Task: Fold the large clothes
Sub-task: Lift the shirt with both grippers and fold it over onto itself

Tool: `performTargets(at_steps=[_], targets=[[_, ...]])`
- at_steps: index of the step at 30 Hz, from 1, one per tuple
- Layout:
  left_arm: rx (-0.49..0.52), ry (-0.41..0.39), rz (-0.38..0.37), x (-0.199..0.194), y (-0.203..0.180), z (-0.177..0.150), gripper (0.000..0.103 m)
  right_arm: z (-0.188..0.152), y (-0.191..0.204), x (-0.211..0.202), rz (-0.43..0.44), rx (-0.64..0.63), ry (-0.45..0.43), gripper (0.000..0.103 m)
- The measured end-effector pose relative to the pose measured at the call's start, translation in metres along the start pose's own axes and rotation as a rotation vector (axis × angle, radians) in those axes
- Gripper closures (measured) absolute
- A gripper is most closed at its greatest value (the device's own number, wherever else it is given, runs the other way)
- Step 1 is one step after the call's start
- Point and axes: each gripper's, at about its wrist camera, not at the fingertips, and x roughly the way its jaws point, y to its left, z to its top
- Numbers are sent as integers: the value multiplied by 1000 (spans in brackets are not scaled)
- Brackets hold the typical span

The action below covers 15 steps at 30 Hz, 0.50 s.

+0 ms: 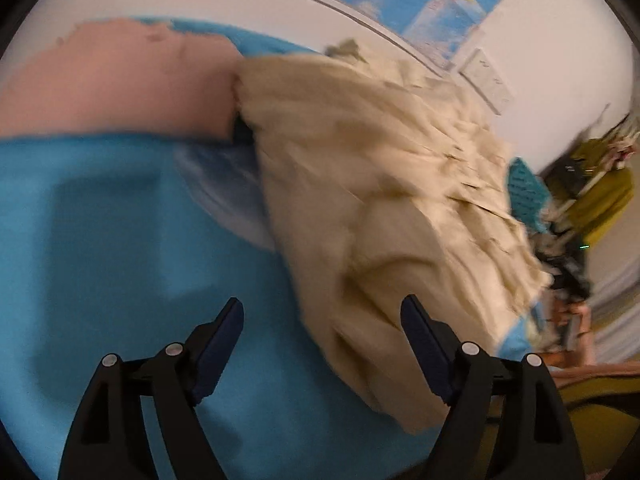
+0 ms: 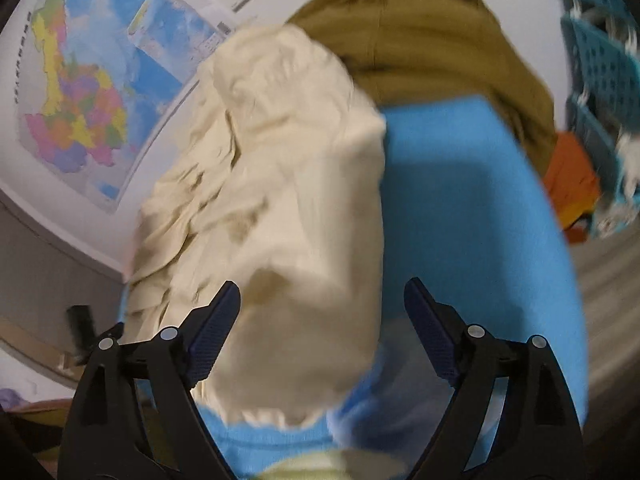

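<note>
A large cream garment (image 1: 380,180) lies crumpled in a long heap on a bright blue table cover (image 1: 120,240). My left gripper (image 1: 322,303) is open above the cover. The near end of the heap reaches in beside its right finger (image 1: 424,340), and neither pad presses on cloth. In the right wrist view the same cream garment (image 2: 288,160) runs away from me toward the wall. My right gripper (image 2: 323,284) is open with the heap's near end lying between the wide jaws, and the pads are clear of it. Both views are blurred.
A pink cloth (image 1: 112,84) lies at the far left of the cover. An olive garment (image 2: 420,40) sits at the far end, with an orange cloth (image 2: 572,184) and a blue perforated basket (image 2: 600,60) to the right. A map (image 2: 80,100) hangs on the wall.
</note>
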Motion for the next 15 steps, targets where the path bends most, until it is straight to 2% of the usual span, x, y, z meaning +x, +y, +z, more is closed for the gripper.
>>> performTargets(at_steps=[2, 5, 6, 10, 12, 13, 14, 15], targets=[[-6, 12, -31, 3, -5, -9, 19, -12, 1, 0, 40, -2, 7, 16], [-30, 27, -132, 7, -12, -17, 15, -21, 4, 1, 124, -8, 18, 14], [-40, 37, -168, 10, -16, -20, 13, -22, 6, 1, 128, -18, 23, 15], [-21, 43, -233, 20, -35, -28, 7, -30, 21, 11, 157, -77, 46, 15], [-11, 34, -235, 27, -45, -26, 7, -32, 28, 18, 172, -93, 56, 27], [-13, 20, -223, 30, -51, -26, 13, -33, 31, 22, 184, -90, 63, 43], [-19, 15, -211, 32, -53, -26, 24, -34, 34, 27, 211, -82, 77, 64], [-32, 13, -175, 35, -54, -24, 49, -34, 35, 30, 219, -82, 79, 70]])
